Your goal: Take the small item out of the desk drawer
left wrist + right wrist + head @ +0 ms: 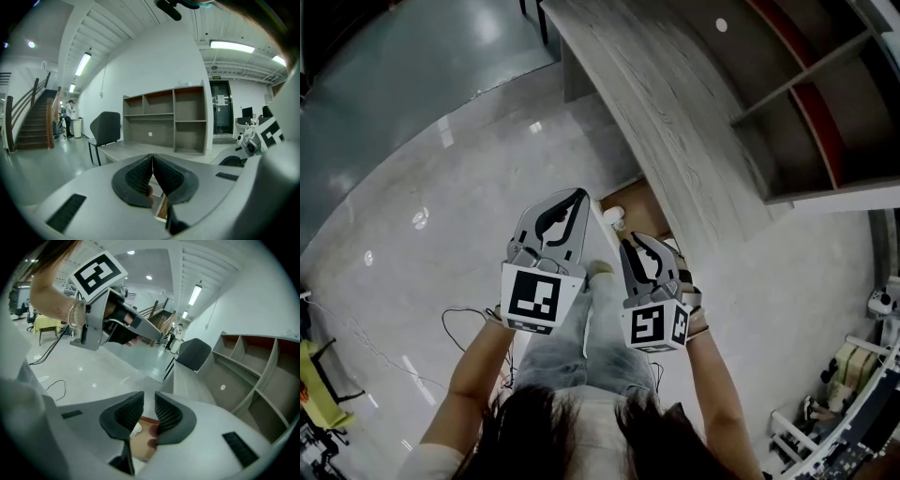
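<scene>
The desk drawer [645, 208] stands pulled out under the grey wood desk [675, 112], its brown bottom showing. A small white item [614, 217] lies at the drawer's near left corner. My left gripper [579, 197] hovers just left of the drawer, above the floor, with its ribbed pads [140, 176] meeting at the tips and nothing in them. My right gripper [633, 244] hangs over the drawer's near end, pointing down, jaws a narrow gap apart and empty. In the right gripper view, the white item [136, 429] and the drawer bottom [143, 441] show below the jaws.
A grey shelf unit [825, 103] with open compartments stands on the desk's far side. A dark chair [107, 127] stands at the desk's end. A thin black cable [459, 323] lies on the glossy floor to the left. The person's legs are below the grippers.
</scene>
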`<state>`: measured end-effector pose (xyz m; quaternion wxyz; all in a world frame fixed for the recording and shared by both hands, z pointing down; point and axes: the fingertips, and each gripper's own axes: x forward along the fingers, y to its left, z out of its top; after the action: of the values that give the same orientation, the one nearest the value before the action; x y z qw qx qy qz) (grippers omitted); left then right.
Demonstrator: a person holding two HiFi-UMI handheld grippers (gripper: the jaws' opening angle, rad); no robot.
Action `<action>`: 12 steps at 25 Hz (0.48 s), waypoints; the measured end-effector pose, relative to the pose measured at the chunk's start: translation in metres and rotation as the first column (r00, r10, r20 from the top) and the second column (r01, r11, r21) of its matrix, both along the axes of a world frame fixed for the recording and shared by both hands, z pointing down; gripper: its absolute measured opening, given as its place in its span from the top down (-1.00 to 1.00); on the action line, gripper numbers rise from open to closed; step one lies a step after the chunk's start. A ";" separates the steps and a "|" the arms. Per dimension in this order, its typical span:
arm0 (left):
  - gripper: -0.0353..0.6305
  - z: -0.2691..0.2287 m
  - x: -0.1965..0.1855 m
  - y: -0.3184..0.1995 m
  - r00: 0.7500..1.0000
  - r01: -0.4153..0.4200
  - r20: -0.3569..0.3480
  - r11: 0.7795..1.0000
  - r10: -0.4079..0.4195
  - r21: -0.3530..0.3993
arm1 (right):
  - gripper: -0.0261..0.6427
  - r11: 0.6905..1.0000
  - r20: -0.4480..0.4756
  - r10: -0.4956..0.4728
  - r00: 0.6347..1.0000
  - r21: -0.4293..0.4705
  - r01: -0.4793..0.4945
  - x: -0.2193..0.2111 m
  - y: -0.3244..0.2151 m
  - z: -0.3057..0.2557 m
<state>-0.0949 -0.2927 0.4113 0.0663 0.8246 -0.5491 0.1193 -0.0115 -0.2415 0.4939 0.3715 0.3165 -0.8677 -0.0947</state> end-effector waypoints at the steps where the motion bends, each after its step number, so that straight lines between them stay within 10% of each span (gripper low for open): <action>1: 0.84 0.005 -0.002 -0.004 1.000 0.010 0.003 1.000 -0.010 -0.004 | 0.71 1.000 -0.008 -0.018 1.000 -0.010 0.018 0.000 -0.003 0.008; 12: 0.84 0.059 -0.024 -0.023 0.995 0.100 0.003 0.995 -0.100 -0.027 | 0.59 0.977 -0.130 -0.200 0.971 -0.097 0.189 -0.010 -0.022 0.091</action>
<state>-0.1191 -0.3154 0.4708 0.0830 0.7950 -0.5879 0.1241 -0.0214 -0.2639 0.5846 0.4328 0.2067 -0.8697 -0.1161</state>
